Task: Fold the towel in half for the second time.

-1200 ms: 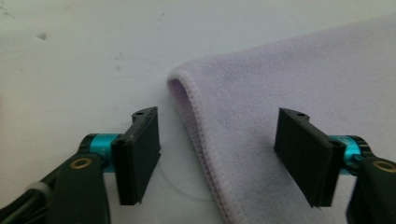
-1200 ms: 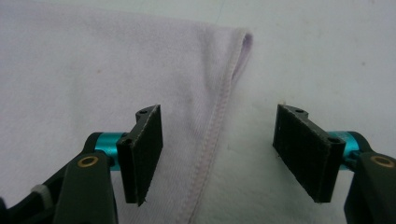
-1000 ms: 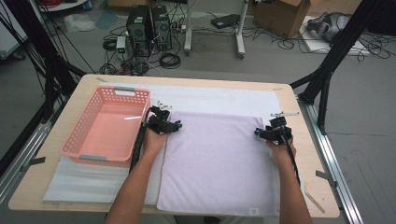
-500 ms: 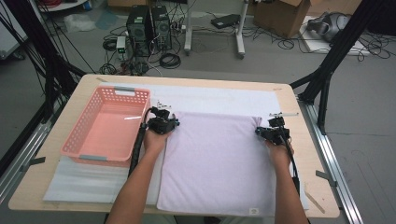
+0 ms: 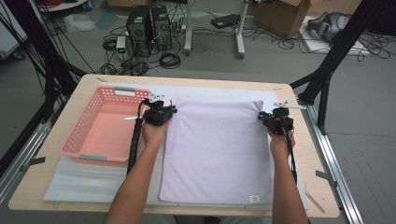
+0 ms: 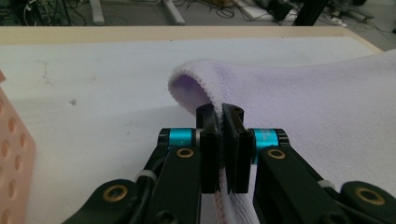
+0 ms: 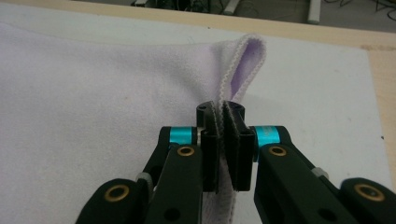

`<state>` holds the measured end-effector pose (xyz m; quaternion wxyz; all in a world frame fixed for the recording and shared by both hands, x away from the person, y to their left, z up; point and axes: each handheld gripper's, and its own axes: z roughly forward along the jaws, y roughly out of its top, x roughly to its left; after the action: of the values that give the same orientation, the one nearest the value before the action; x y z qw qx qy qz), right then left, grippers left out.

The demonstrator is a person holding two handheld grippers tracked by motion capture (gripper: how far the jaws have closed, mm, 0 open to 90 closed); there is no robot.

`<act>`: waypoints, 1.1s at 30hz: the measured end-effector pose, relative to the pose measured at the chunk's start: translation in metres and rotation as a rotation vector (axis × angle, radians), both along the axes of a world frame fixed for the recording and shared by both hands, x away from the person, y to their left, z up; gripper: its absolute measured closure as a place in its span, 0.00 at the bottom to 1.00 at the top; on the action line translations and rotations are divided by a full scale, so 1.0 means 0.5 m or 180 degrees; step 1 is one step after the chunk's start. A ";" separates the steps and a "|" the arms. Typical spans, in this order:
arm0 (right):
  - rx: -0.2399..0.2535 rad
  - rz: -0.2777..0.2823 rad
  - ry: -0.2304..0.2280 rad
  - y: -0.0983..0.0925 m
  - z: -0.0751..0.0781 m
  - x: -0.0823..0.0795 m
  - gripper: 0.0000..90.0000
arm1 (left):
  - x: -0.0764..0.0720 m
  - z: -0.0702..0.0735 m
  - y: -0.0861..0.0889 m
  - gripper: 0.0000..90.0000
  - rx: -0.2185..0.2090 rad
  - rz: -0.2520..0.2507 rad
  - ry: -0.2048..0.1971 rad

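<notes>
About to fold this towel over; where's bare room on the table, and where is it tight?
Free: the white mat strip beyond the towel, the mat's near left corner below the basket, and the wood edge right of the towel. Tight: the left tongs sit right beside the basket.

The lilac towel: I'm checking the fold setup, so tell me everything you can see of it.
The lilac towel looks like soft terry cloth with a stitched hem and a small white label near its near edge. It lies spread flat on a white mat beside a pink basket. Its two far corners are pinched and lifted: the left tongs are shut on one, the right tongs on the other, each corner curling over.
</notes>
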<state>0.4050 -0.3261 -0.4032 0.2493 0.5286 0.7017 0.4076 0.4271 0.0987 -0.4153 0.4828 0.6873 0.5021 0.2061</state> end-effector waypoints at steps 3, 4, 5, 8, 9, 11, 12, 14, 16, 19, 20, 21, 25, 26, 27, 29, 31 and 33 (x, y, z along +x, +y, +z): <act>0.0022 0.0044 -0.0008 -0.001 -0.001 -0.006 0.95 | -0.006 0.003 0.002 0.95 -0.0008 -0.0084 0.0020; 0.0032 0.0077 -0.0011 -0.001 -0.002 -0.012 0.94 | -0.010 0.006 0.001 0.95 -0.0007 -0.0112 0.0004; 0.0005 0.0113 -0.0001 -0.002 -0.002 -0.014 0.94 | -0.019 0.016 -0.002 0.95 0.0018 -0.0153 -0.0047; -0.0007 0.0163 0.0007 0.000 0.004 -0.023 0.94 | -0.030 0.024 -0.002 0.95 0.0000 -0.0173 -0.0102; -0.0016 0.0221 -0.0046 0.003 0.015 -0.033 0.94 | -0.039 0.026 0.002 0.95 0.0003 -0.0180 -0.0123; -0.0027 0.0261 -0.0093 0.004 0.027 -0.043 0.94 | -0.044 0.026 0.005 0.95 -0.0004 -0.0182 -0.0113; -0.0027 0.0261 -0.0093 0.004 0.027 -0.043 0.94 | -0.049 0.026 0.008 0.95 -0.0018 -0.0179 -0.0113; -0.0037 0.0310 -0.0123 0.005 0.040 -0.060 0.94 | -0.060 0.026 0.013 0.95 -0.0051 -0.0184 -0.0125; -0.0046 0.0326 -0.0131 0.006 0.044 -0.066 0.94 | -0.073 0.027 0.017 0.95 -0.0073 -0.0208 -0.0139; -0.0039 0.0370 -0.0168 0.006 0.049 -0.094 0.94 | -0.104 0.026 0.018 0.95 -0.0074 -0.0313 -0.0146; -0.0039 0.0370 -0.0168 0.006 0.049 -0.094 0.94 | -0.104 0.026 0.018 0.95 -0.0074 -0.0313 -0.0146; -0.0045 0.0376 -0.0163 0.004 0.046 -0.101 0.94 | -0.111 0.027 0.018 0.95 -0.0041 -0.0341 -0.0164; -0.0007 0.0412 -0.0173 -0.007 0.032 -0.136 0.94 | -0.142 0.029 0.021 0.95 -0.0087 -0.0411 -0.0220; 0.0011 0.0421 -0.0168 -0.014 0.025 -0.153 0.94 | -0.150 0.028 0.022 0.95 -0.0076 -0.0444 -0.0221; 0.0011 0.0421 -0.0168 -0.014 0.025 -0.153 0.94 | -0.157 0.026 0.022 0.95 -0.0092 -0.0469 -0.0223; 0.0055 0.0431 -0.0177 -0.024 0.014 -0.179 0.94 | -0.181 0.022 0.026 0.95 -0.0108 -0.0548 -0.0246; 0.0078 0.0430 -0.0174 -0.027 0.011 -0.189 0.94 | -0.189 0.022 0.027 0.95 -0.0069 -0.0575 -0.0264; 0.0080 0.0456 -0.0177 -0.035 0.002 -0.205 0.94 | -0.205 0.019 0.028 0.95 -0.0012 -0.0641 -0.0293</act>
<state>0.3026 -0.3435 -0.4020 0.2322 0.4686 0.7254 0.4476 0.3245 0.1127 -0.4056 0.5249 0.7232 0.4082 0.1870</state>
